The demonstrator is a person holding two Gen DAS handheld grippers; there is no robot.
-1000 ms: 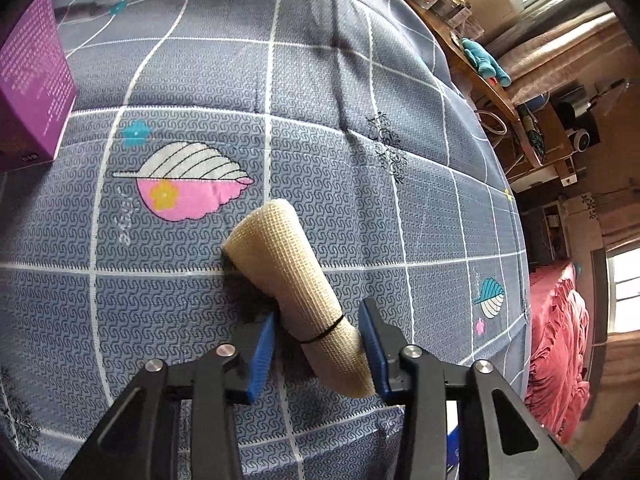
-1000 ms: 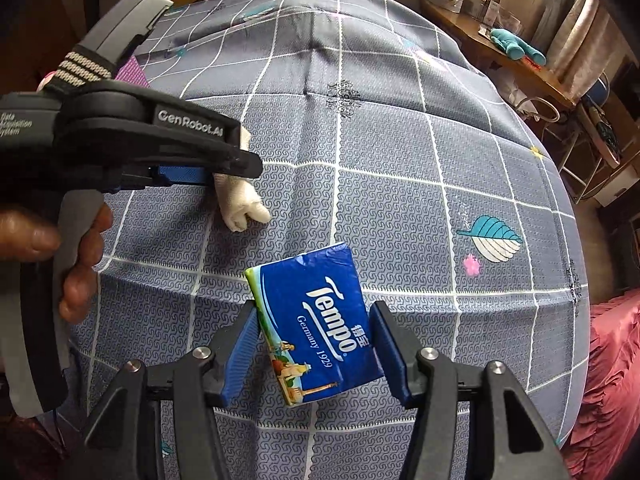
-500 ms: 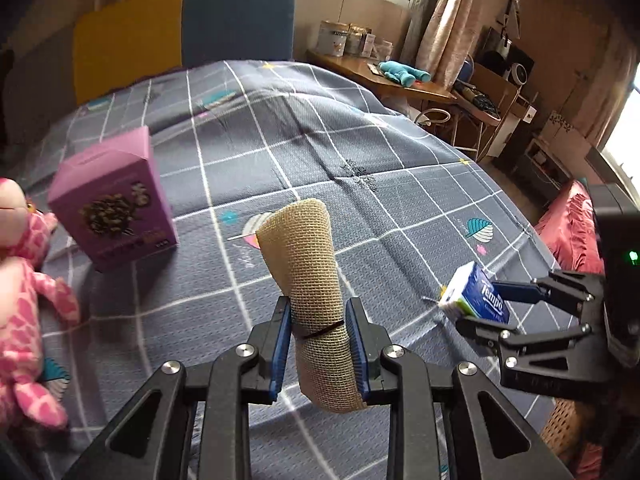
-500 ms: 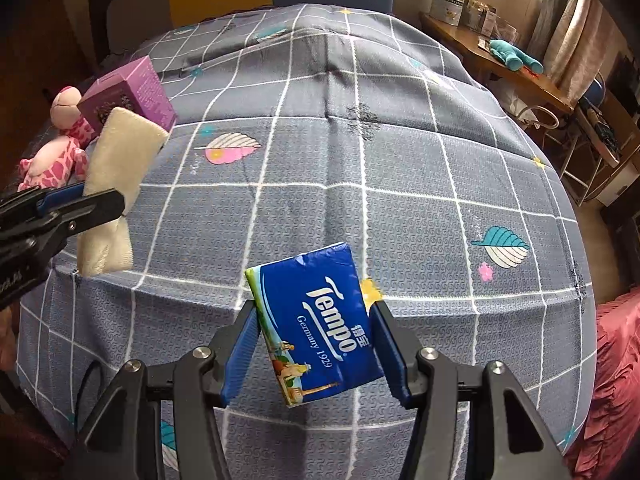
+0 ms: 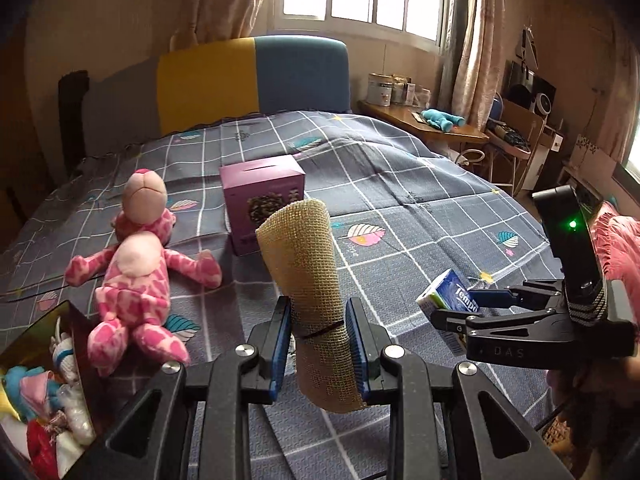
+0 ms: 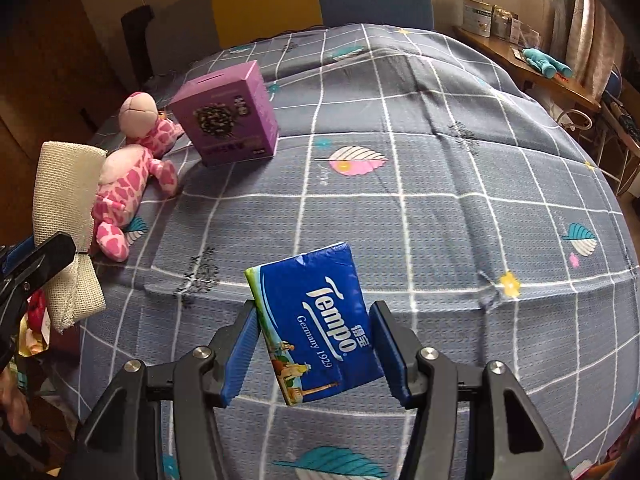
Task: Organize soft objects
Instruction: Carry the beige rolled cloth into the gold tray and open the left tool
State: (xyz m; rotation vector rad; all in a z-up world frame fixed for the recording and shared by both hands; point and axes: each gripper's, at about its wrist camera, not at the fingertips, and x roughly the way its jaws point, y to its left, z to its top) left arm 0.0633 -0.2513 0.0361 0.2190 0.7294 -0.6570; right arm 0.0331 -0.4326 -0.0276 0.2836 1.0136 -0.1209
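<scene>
- Lifted clear of the bed since half a second ago, the left gripper (image 5: 318, 344) now looks level across the room rather than down at the quilt, and the right gripper has drawn back a little with its packet.
- Left wrist view: the left gripper's blue-padded fingers are clamped on the rolled beige mesh cloth (image 5: 310, 276), gripping it at the thin black band near its lower end; the roll stands nearly upright, held above the grey checked quilt with leaf prints (image 5: 420, 200).
- Beyond the roll, a purple cardboard box with a slot on top (image 5: 262, 196) stands on the quilt, and a pink spotted plush toy (image 5: 136, 276) lies on its back to the left of the box.
- At the lower left corner sits an open box of mixed soft toys (image 5: 44, 392), beside the edge of the bed.
- At the right, the right gripper (image 5: 460, 308) holds the blue Tempo tissue packet (image 5: 450, 294) above the quilt.
- Right wrist view: the right gripper (image 6: 316, 354) has its blue pads pressed on both long edges of the tissue packet (image 6: 316, 320), which tilts with its top leaning left, held over the quilt (image 6: 440, 200).
- At the left edge, the mesh cloth (image 6: 68, 216) is pinched in the left gripper's black finger (image 6: 40, 260), just in front of the plush toy (image 6: 128, 176); the purple box (image 6: 228, 116) stands behind.
</scene>
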